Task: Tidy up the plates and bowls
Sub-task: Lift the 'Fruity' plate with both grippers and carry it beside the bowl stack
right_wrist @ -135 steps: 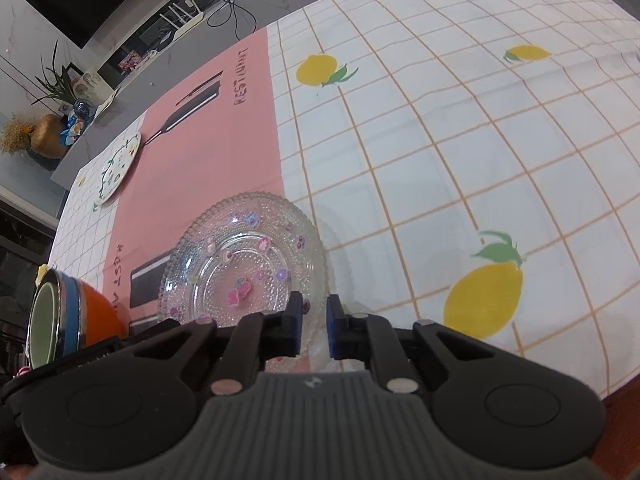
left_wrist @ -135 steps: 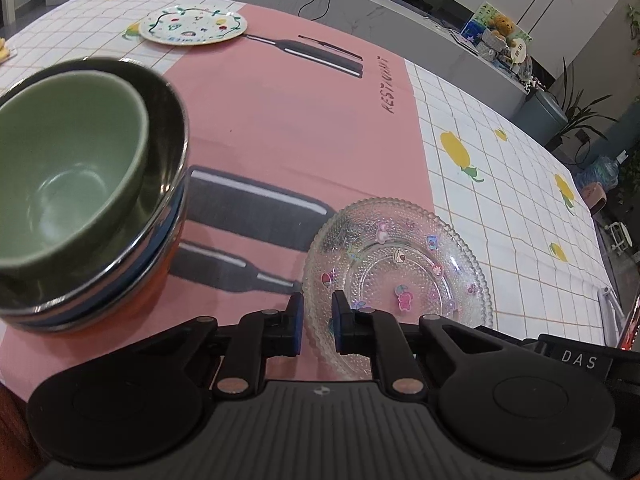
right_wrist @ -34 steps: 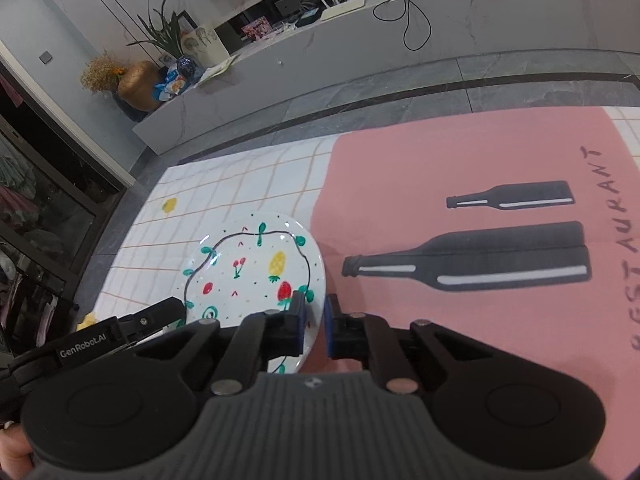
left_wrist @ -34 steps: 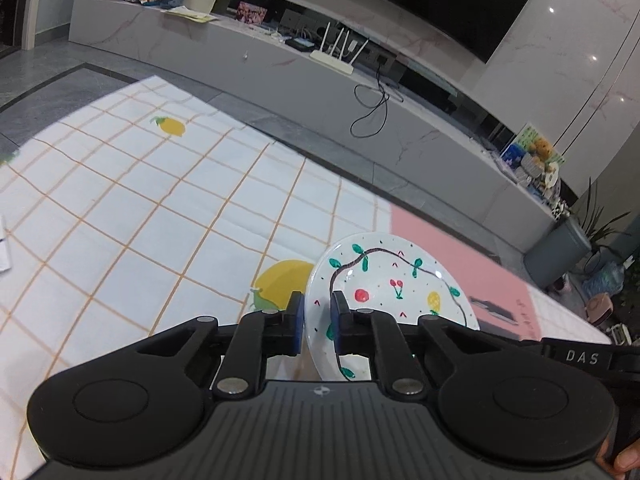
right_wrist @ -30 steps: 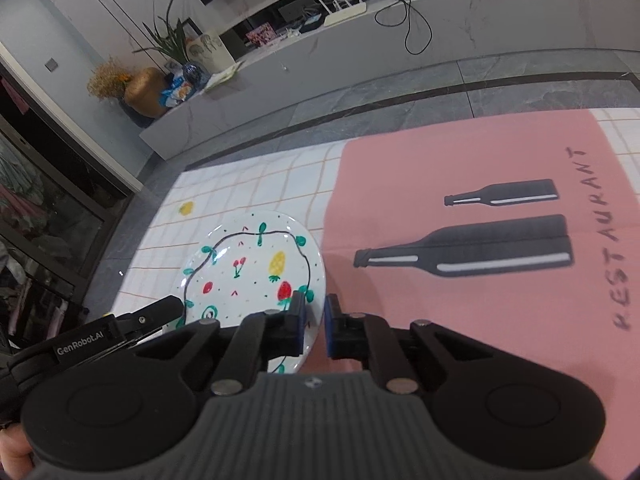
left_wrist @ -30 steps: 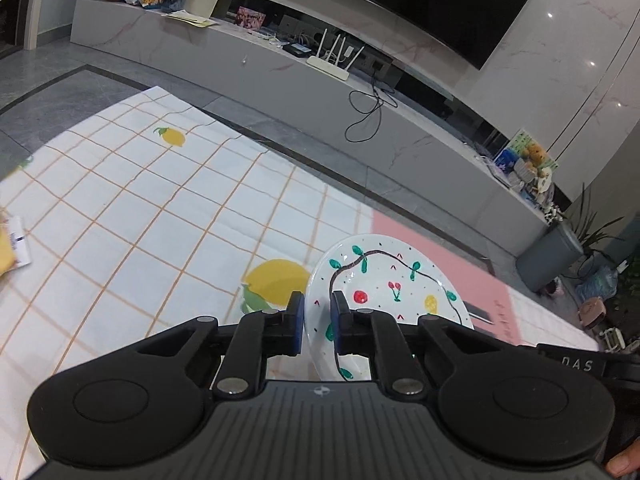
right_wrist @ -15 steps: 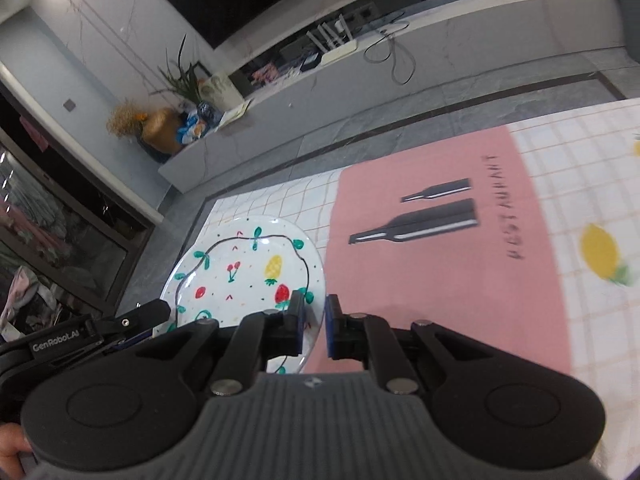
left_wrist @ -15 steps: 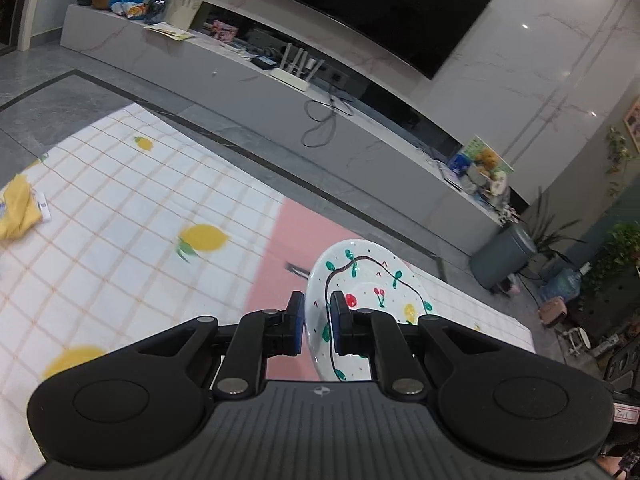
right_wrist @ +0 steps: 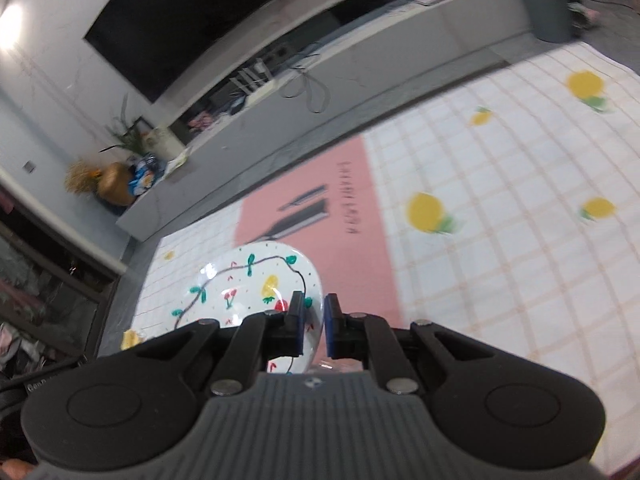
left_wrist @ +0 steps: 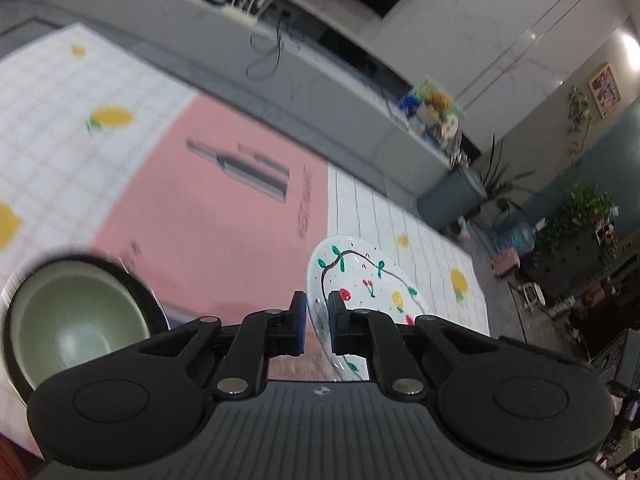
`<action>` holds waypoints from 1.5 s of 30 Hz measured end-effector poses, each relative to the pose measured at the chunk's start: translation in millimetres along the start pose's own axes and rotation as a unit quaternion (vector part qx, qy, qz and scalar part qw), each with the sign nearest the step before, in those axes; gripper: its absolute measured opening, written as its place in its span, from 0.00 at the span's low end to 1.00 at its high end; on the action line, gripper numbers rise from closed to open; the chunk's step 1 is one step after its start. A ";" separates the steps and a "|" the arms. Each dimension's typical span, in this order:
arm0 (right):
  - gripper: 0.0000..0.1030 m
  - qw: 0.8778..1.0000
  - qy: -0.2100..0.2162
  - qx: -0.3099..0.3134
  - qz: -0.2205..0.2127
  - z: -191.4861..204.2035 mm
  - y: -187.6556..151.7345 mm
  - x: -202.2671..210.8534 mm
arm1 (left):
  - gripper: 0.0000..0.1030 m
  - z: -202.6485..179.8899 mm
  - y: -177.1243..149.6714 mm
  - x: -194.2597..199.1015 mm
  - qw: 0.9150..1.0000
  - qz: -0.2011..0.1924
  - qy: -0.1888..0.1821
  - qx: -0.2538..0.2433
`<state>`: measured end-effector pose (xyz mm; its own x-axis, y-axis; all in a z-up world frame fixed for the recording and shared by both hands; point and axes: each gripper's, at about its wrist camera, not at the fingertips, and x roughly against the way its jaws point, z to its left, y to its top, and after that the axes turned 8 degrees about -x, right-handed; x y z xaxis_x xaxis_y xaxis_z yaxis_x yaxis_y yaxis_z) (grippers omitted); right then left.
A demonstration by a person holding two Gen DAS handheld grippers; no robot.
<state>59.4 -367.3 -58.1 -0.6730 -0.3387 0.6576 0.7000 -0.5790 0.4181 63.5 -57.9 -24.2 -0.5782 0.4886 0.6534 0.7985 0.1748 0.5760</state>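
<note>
Your left tool (left_wrist: 318,322) and right tool (right_wrist: 311,325) both clamp the plate (left_wrist: 372,280) rim; bowls (left_wrist: 76,316) sit lower left.

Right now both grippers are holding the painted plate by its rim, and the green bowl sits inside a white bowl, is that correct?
Not quite. Both the left gripper and the right gripper do clamp the painted plate, but the green bowl sits inside a dark bowl, not a white one. The left wrist view shows this.
</note>
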 end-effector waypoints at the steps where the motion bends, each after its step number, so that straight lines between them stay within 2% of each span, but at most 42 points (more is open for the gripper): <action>1: 0.07 1.000 -0.004 -0.003 -0.001 -6.6 -0.9 1.6 | 0.11 0.2 -7.5 -5.9 1.000 0.009 0.001 0.002; 5: 0.07 1.000 -0.021 0.000 0.001 -30.0 -10.9 3.4 | 0.12 4.6 -34.6 -28.3 0.999 0.042 0.012 0.010; 13: 0.06 0.998 -0.048 0.018 0.031 -56.3 -33.8 -28.6 | 0.12 17.3 -61.1 -46.0 0.997 0.060 0.055 0.012; 22: 0.07 0.996 -0.063 0.036 0.053 -63.0 -44.5 -49.7 | 0.12 9.3 -67.5 -54.7 0.994 0.069 0.082 -0.028; 27: 0.08 0.994 -0.075 0.047 0.060 -63.0 -47.4 -53.5 | 0.12 11.8 -68.2 -60.0 0.993 0.083 0.084 -0.028; 34: 0.08 0.993 -0.086 0.062 0.060 -61.6 -49.7 -55.8 | 0.12 11.7 -68.2 -62.9 0.991 0.090 0.089 -0.039; 41: 0.08 0.989 -0.101 0.085 0.060 -53.7 -51.6 -57.7 | 0.11 3.0 -69.0 -66.0 0.986 0.105 0.105 -0.077; 45: 0.09 0.985 -0.118 0.111 0.059 -46.2 -55.4 -59.2 | 0.08 3.6 -68.9 -65.2 0.986 0.102 0.107 -0.082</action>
<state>49.4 -349.5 -149.1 -0.5288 -0.1973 0.8255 0.8222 -0.3605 0.4405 46.7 -98.8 -108.2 -0.4437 0.3051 0.8426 0.8746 -0.0579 0.4814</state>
